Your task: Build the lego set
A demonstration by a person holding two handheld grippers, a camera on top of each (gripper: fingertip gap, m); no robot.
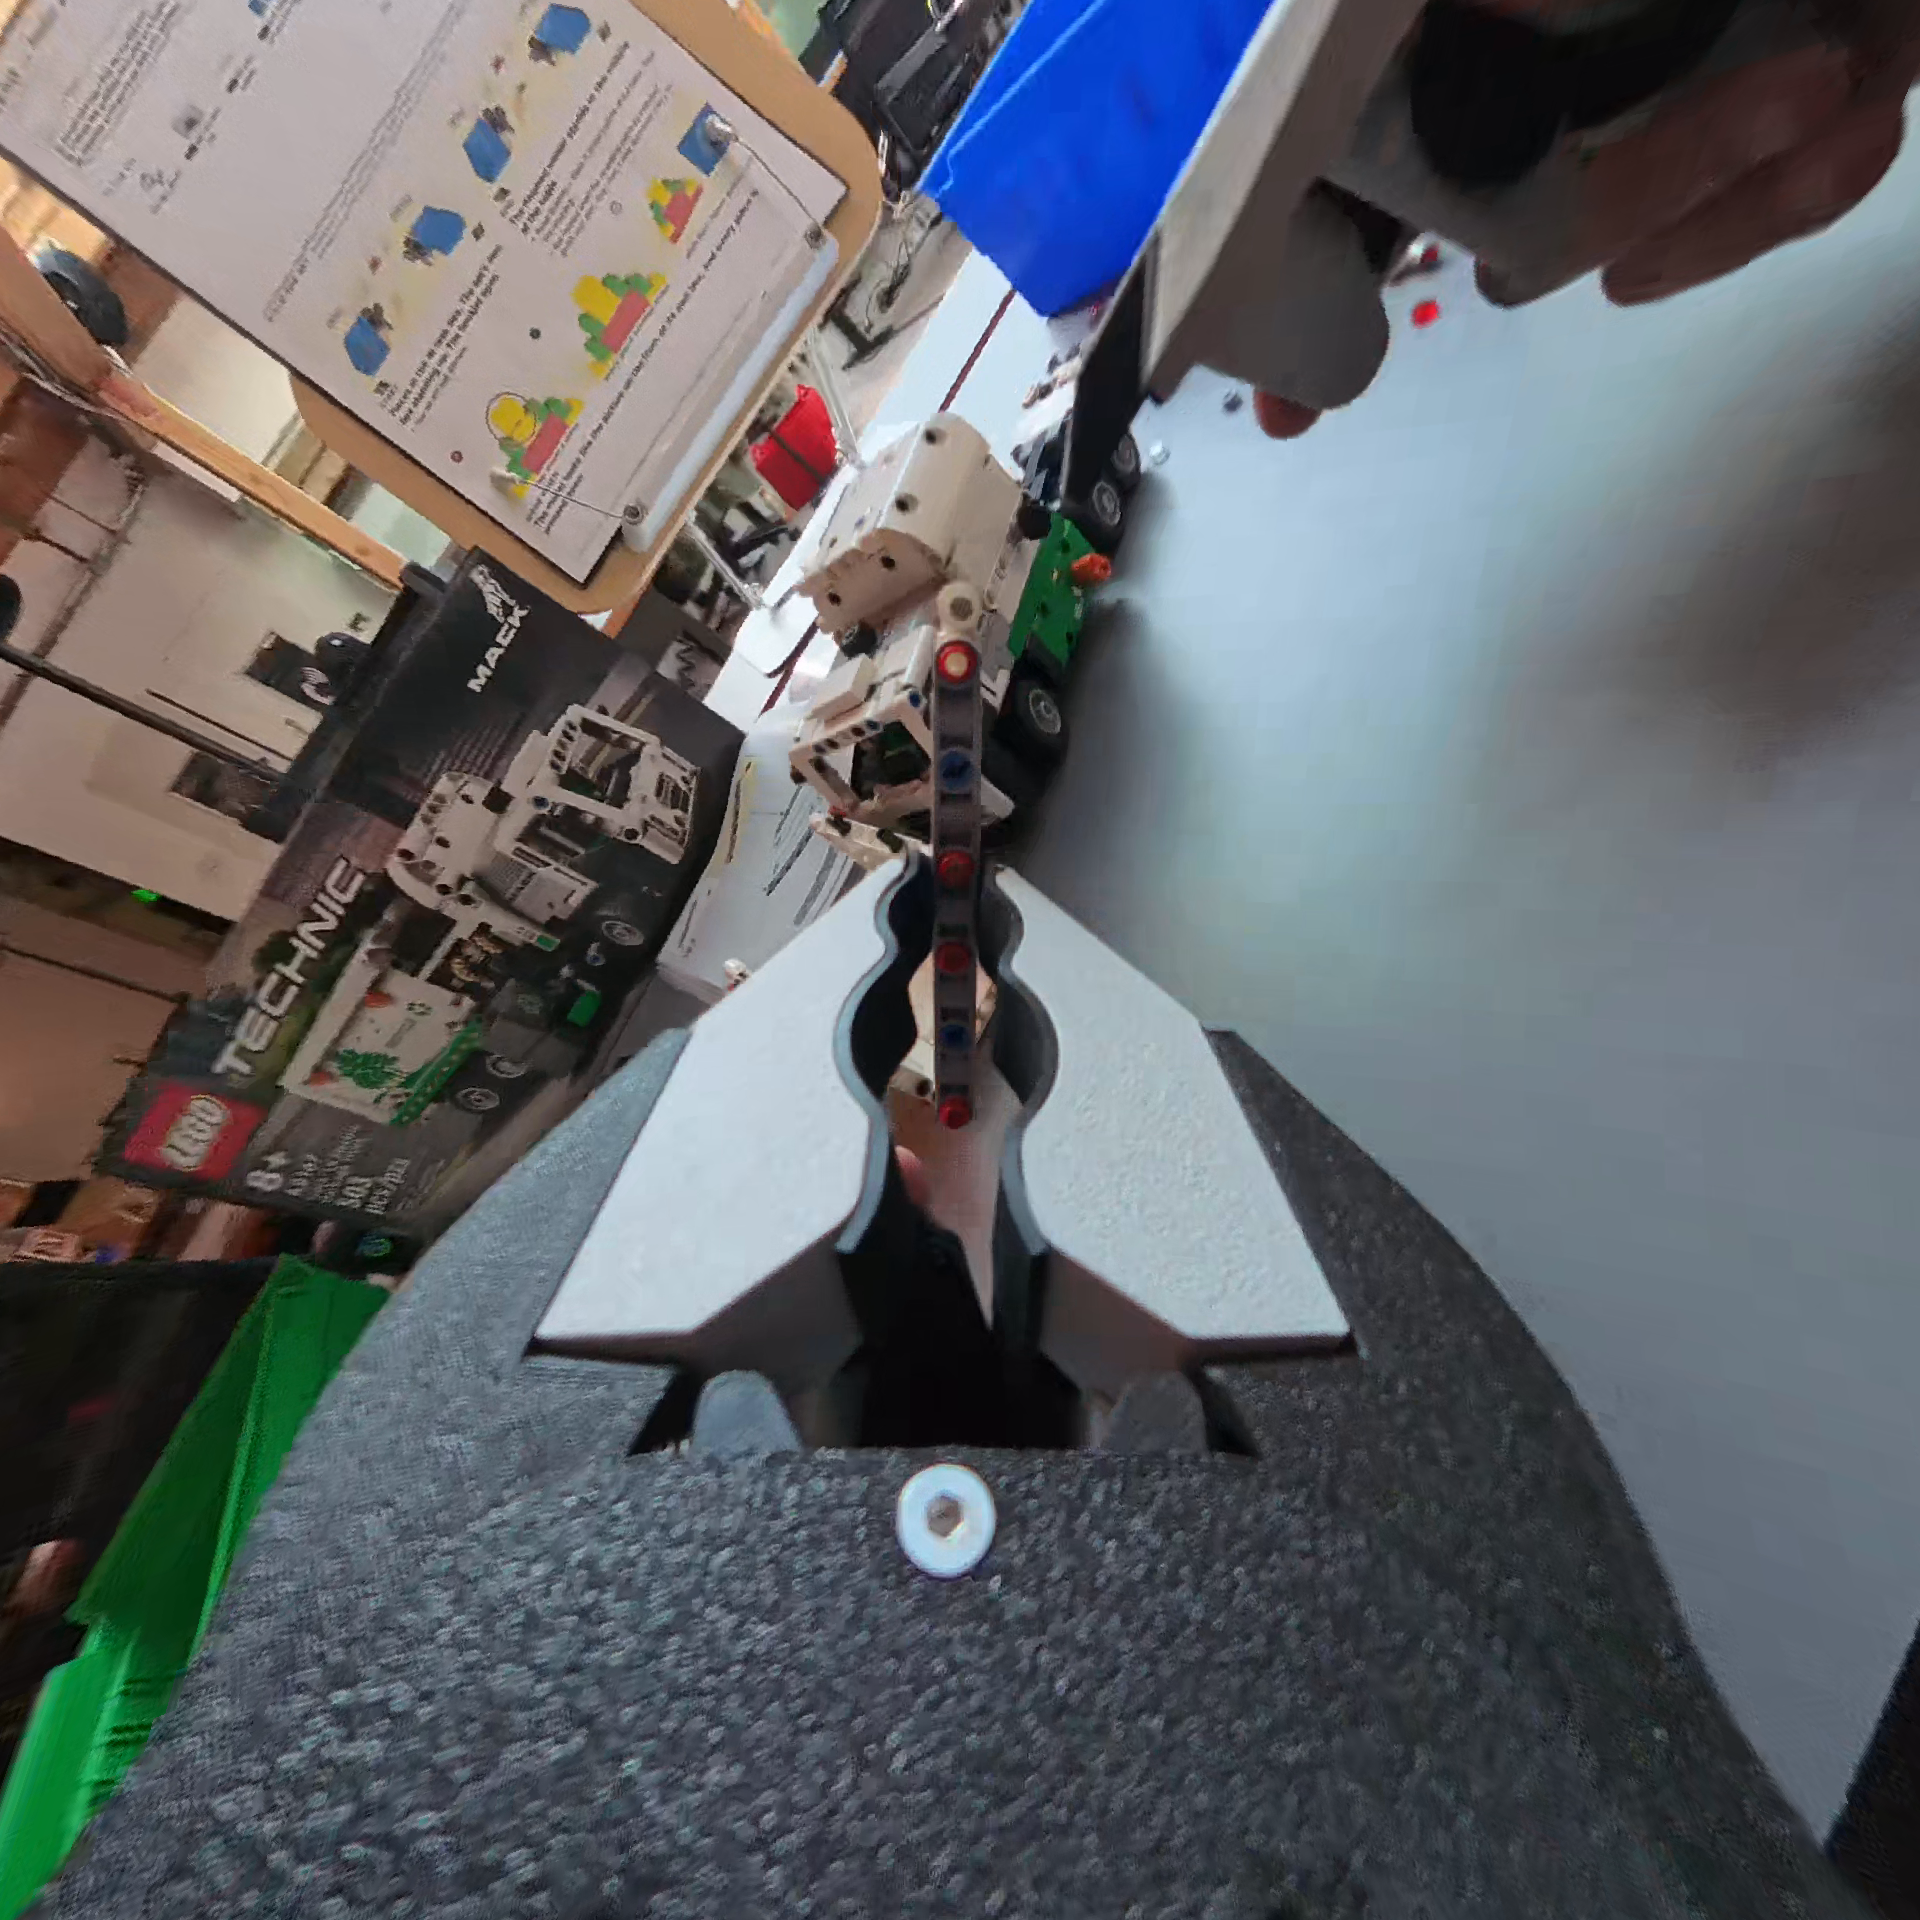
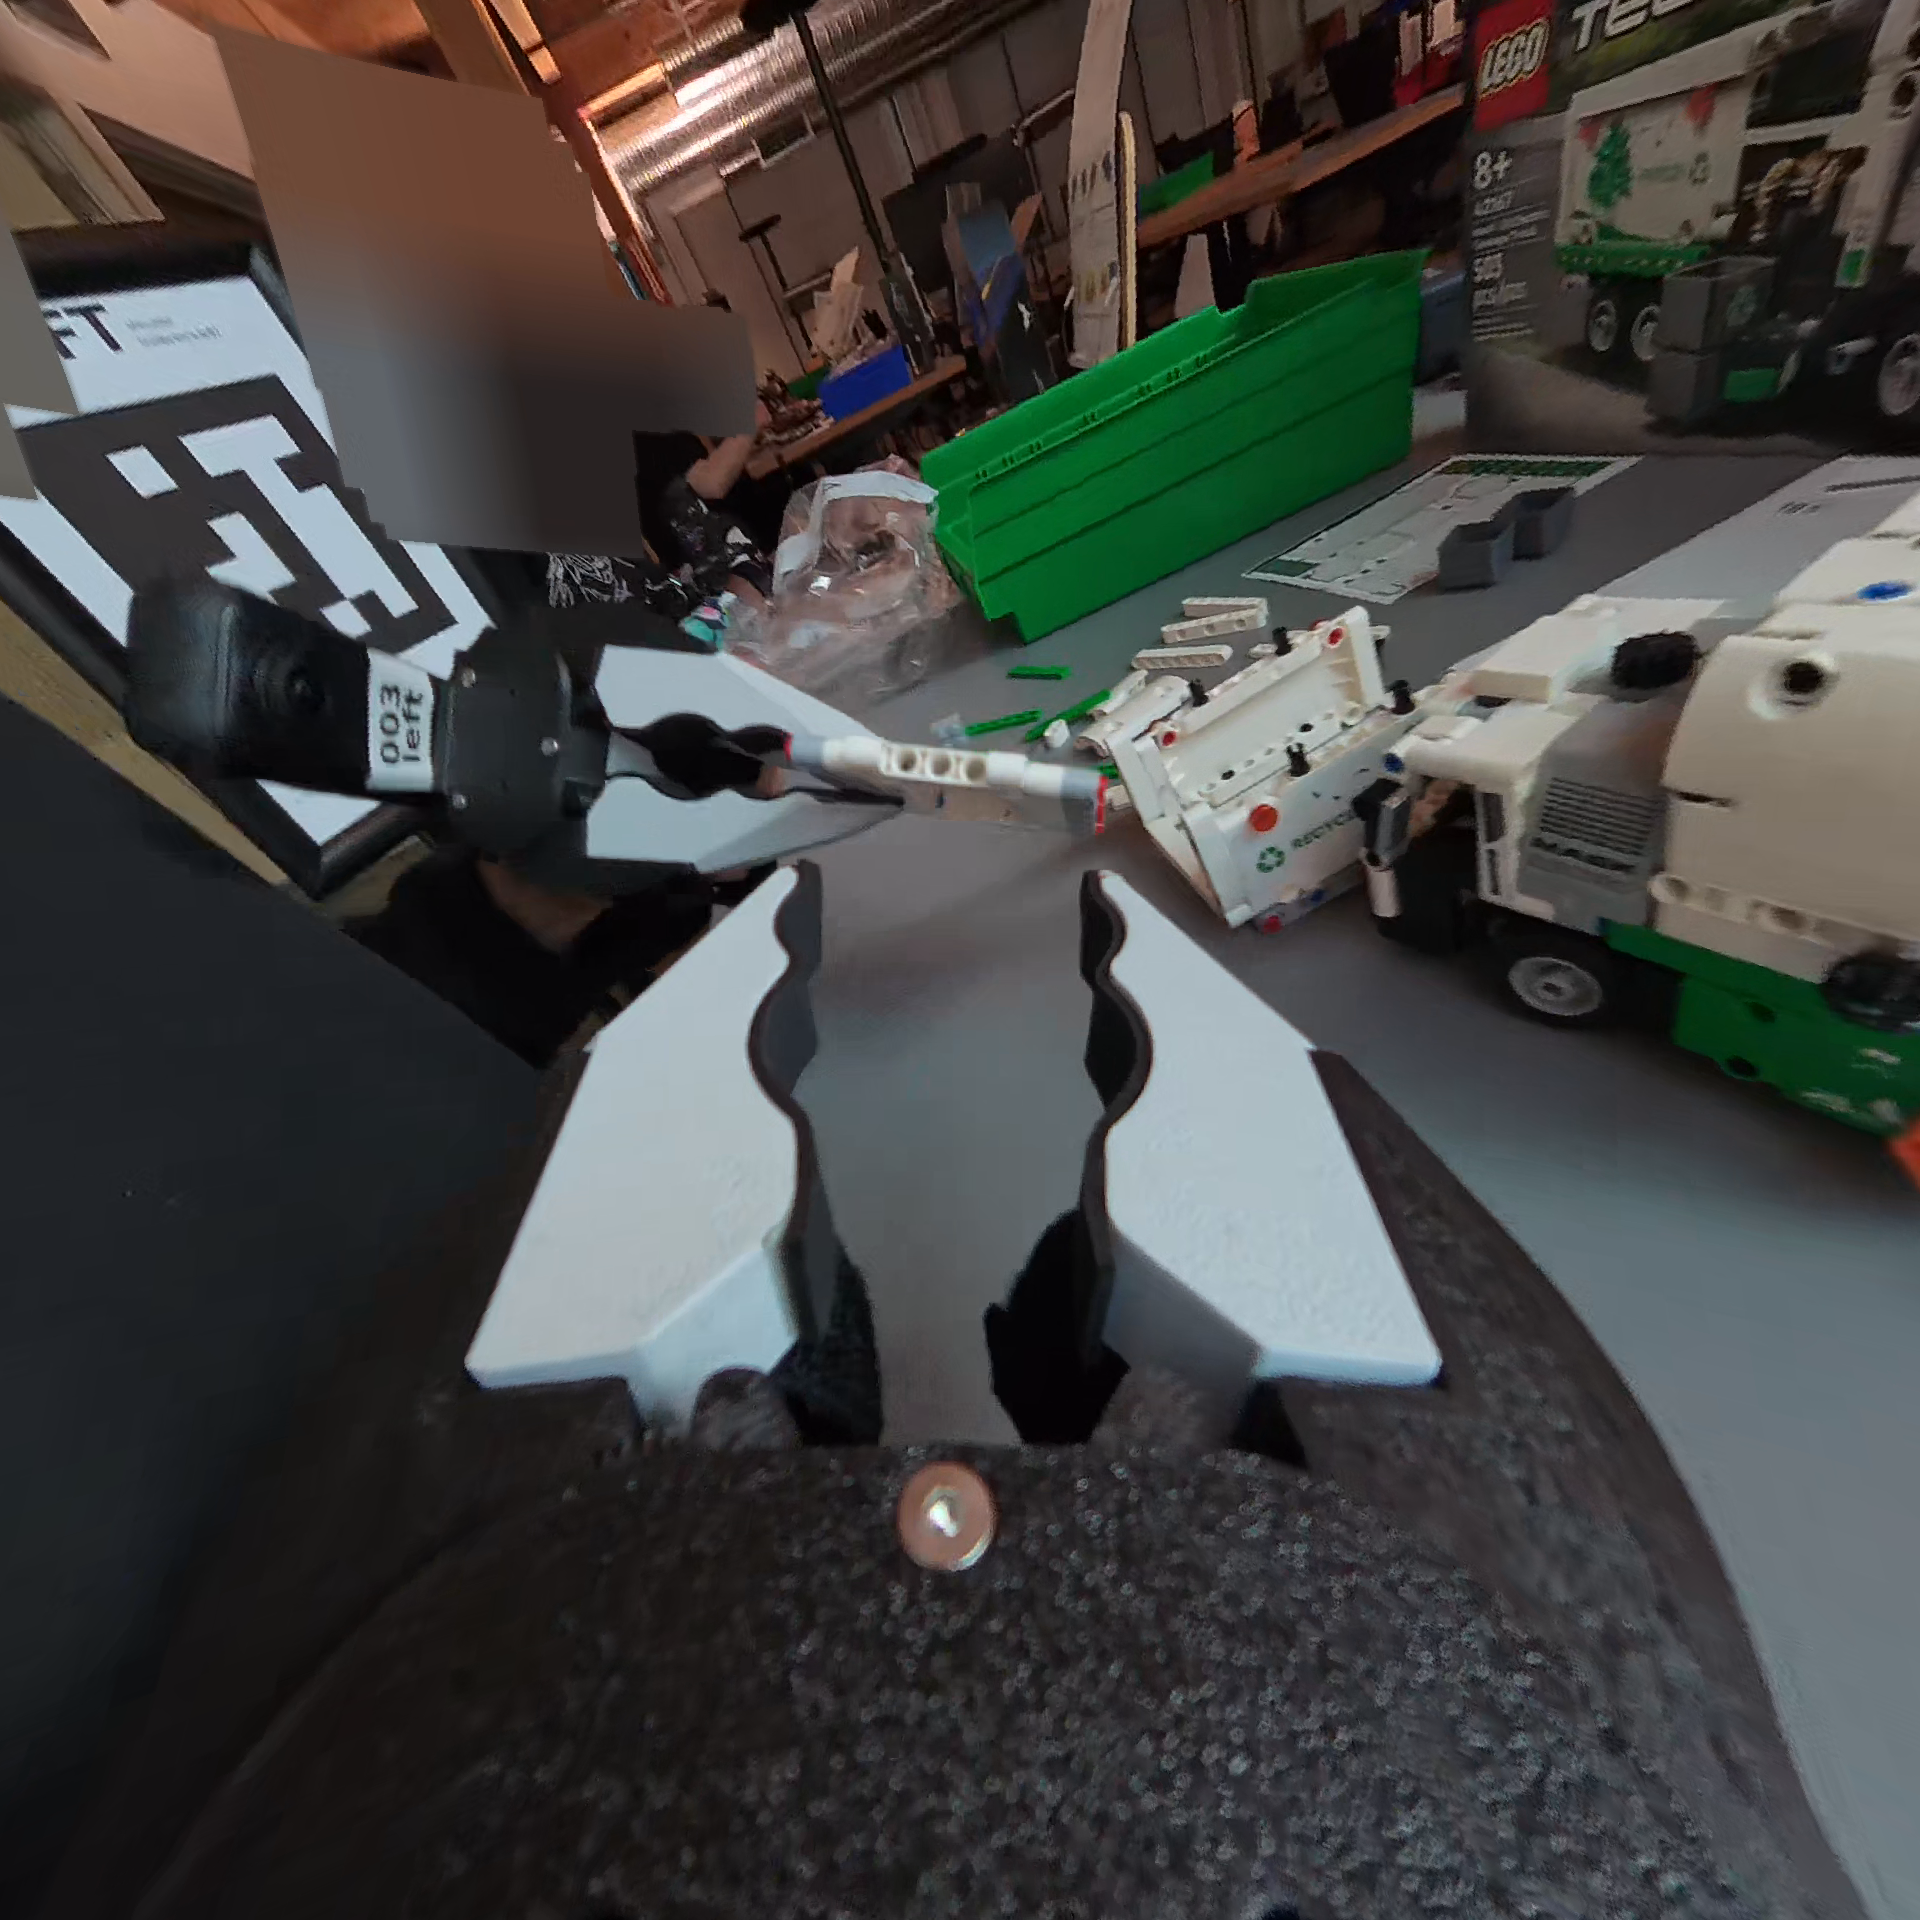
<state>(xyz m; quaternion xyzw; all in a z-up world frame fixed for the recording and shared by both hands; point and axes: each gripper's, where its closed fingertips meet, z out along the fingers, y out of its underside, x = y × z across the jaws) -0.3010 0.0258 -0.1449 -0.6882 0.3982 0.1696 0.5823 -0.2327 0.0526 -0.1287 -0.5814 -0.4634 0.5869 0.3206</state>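
My left gripper is turned on its side and shut on a dark grey beam with red and blue pins. White parts are fixed to the beam's other side. In the right wrist view the left gripper holds this assembly level above the table, its tip near a white body section lying tilted. The white and green truck stands to the right; it also shows in the left wrist view. My right gripper is open and empty, just below the left one.
A green bin, a clear bag, loose white beams, an instruction sheet and the set's box lie behind. A blue bin and a board with printed pages show in the left wrist view. Left tips to right tips: about 9 cm.
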